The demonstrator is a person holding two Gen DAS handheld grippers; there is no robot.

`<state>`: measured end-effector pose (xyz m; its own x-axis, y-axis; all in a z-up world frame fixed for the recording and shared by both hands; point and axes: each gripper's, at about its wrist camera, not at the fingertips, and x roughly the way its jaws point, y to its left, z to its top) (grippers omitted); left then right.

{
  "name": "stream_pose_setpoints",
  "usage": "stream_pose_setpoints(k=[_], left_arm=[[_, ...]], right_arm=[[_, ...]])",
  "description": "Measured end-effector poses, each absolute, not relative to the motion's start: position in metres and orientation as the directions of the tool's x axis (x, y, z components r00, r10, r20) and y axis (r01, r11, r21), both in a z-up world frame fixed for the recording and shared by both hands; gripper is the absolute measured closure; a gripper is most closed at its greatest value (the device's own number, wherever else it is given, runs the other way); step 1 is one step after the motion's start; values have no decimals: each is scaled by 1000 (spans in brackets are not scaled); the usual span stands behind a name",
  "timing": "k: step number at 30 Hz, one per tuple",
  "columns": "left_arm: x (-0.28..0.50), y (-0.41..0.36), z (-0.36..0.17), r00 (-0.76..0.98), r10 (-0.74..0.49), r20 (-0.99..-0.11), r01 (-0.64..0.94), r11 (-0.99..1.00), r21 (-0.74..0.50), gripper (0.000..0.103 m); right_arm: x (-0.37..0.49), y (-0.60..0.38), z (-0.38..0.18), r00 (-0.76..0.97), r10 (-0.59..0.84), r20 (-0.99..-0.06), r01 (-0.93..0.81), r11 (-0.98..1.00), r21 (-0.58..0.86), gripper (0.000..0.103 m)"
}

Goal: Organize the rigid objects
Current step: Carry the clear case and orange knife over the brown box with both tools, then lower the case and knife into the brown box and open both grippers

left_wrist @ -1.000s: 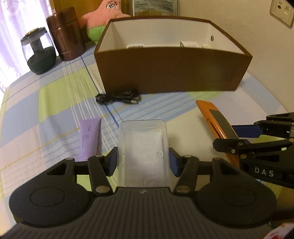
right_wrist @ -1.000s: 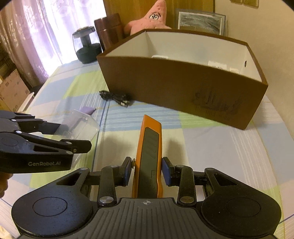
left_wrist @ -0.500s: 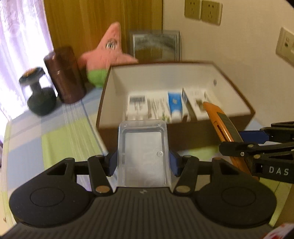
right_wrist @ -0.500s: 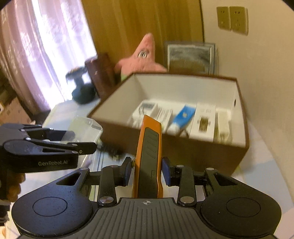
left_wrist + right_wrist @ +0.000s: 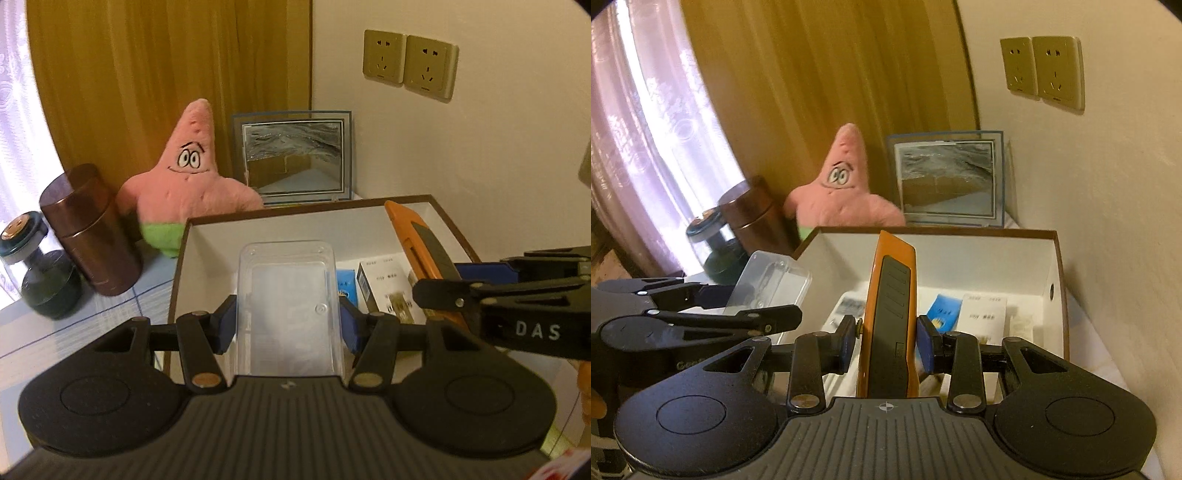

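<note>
My left gripper point(image 5: 288, 321) is shut on a clear plastic case point(image 5: 288, 295) and holds it in the air over the left part of the brown box point(image 5: 177, 273). My right gripper point(image 5: 886, 345) is shut on an orange and grey utility knife point(image 5: 890, 314) and holds it above the same box point(image 5: 1060, 295). The knife point(image 5: 421, 243) and right gripper point(image 5: 454, 280) show at the right of the left wrist view. The case point(image 5: 768, 284) and left gripper point(image 5: 731, 306) show at the left of the right wrist view. Several small boxes point(image 5: 982, 317) lie on the box's white floor.
Behind the box stand a pink star plush point(image 5: 184, 184), a framed picture point(image 5: 291, 158), a brown canister point(image 5: 88, 232) and a dark glass jar point(image 5: 40, 273). The wall with two sockets point(image 5: 410, 62) is close behind and to the right.
Both grippers have risen from the tablecloth and moved forward with their objects, from in front of the box to above its open top. The box's contents have come into view.
</note>
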<state>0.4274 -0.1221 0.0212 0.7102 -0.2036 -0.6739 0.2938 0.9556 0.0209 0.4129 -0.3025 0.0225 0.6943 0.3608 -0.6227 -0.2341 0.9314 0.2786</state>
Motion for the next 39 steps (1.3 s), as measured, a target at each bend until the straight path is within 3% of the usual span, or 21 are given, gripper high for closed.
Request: stream_pose_setpoints(k=[20,39], left_arm=[[517,-150,-51,601,-163,-782,312,949,42,51],[534,-139,-61,584,-166,-794,294,956,17,41]], right_arm=[[515,-316,-54,561,318,-765,-200,948,247,71],[539,-317,-69,552,311,-773,-178,950,256,70]])
